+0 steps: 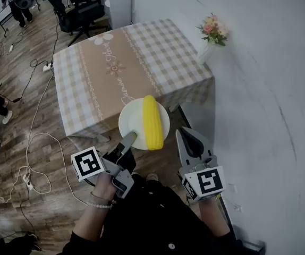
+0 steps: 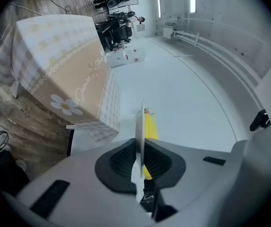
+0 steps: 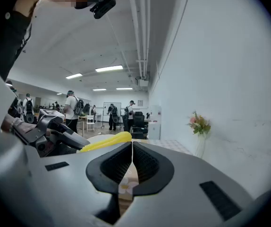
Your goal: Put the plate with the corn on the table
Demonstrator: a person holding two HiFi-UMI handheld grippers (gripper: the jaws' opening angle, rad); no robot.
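Plate of corn held in the air at the table's near edge.
My left gripper (image 1: 132,137) clamps the rim of the white plate (image 1: 133,120); my right gripper (image 1: 191,140) is closed on nothing. I should carry the plate forward and level over the table (image 1: 115,62), because the corn (image 1: 152,122) could roll. The plate's height above the table is hard to judge.

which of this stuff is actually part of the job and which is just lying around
For the job:
plate, held in the air
corn lying on it
left gripper, jaws shut on the plate's rim
table with the checked cloth

Just lying about:
vase of flowers
cables on the floor
office chair
right gripper, jaws shut on nothing
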